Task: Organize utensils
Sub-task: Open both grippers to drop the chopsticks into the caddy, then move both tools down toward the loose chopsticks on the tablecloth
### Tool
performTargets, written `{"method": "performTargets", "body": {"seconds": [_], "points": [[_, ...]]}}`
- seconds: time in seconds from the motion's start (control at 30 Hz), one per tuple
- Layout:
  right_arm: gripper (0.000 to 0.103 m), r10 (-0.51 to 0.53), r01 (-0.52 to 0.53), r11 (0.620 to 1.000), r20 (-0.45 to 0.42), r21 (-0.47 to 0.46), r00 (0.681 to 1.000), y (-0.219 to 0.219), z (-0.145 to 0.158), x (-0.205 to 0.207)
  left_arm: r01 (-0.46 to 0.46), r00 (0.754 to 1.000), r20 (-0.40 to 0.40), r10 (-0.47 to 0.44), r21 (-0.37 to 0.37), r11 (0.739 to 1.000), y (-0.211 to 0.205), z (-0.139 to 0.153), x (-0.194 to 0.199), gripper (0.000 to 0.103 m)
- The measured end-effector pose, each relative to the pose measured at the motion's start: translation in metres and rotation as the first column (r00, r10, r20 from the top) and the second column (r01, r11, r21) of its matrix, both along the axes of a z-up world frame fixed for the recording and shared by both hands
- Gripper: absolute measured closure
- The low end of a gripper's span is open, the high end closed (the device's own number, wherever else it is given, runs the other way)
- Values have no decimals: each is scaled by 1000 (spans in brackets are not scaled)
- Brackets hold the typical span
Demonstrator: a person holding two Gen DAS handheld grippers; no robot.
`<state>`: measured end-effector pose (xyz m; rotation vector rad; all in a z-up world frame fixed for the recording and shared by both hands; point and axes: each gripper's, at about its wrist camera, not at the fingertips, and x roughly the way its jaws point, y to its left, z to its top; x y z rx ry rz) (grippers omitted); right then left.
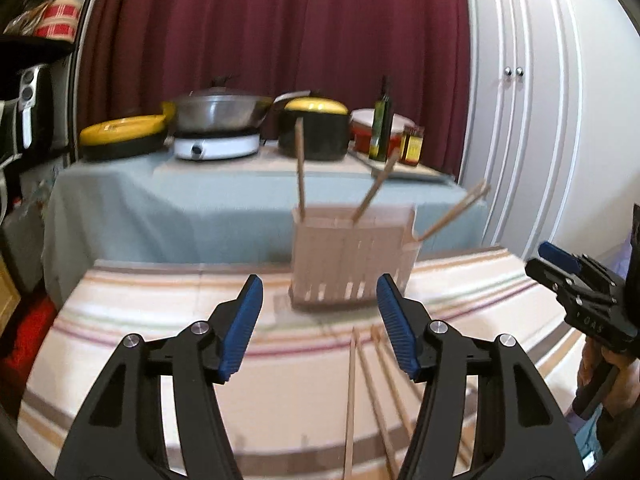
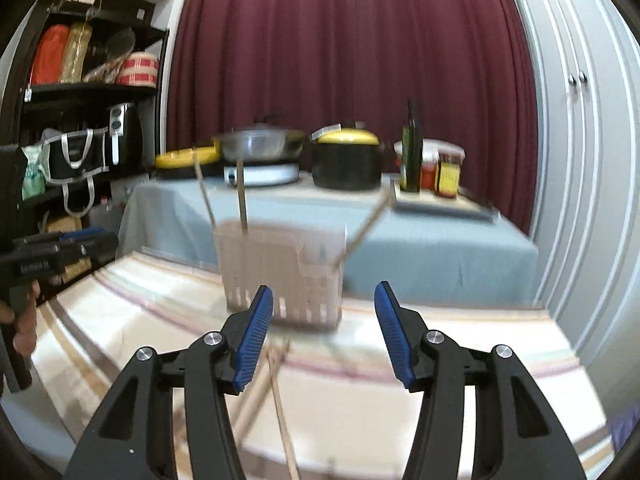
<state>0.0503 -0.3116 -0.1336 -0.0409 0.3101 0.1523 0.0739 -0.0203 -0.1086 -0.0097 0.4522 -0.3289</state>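
A pale slatted holder (image 1: 352, 256) stands upright with chopsticks (image 1: 300, 168) leaning inside; loose chopsticks (image 1: 352, 392) lie nearer on the striped tabletop (image 1: 160, 340).

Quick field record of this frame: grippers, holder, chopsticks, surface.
left gripper: open, empty
right gripper: open, empty
holder: slotted, upright on striped cloth, ahead of both grippers
chopsticks in holder: at least three, leaning apart
loose chopsticks: several lying flat on the cloth, in front of the holder
background: second table with pots and bottle
image quality: motion blur, exact stick count unclear
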Motion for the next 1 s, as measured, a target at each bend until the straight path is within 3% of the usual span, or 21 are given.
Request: {"method": "performTargets", "body": {"seconds": [0.23,0.43,0.7,1.0], "points": [[50,22,-21,1000,-138,7,990,-7,-69,-30,-7,995,-100,11,45,999,7,-53,-30,45],[57,30,-27,999,-220,16,975,-7,-107,-42,-5,986,-164,15,61,998,13,-89,-48,46],[74,26,-25,1000,-234,10,972,-4,-122,-49,11,978,-207,5,75,997,10,-118,-68,47],[88,20,-16,1000,-231,20,973,-4,-127,-53,40,968,-250,-21,72,997,2,-135,-70,65]]}}
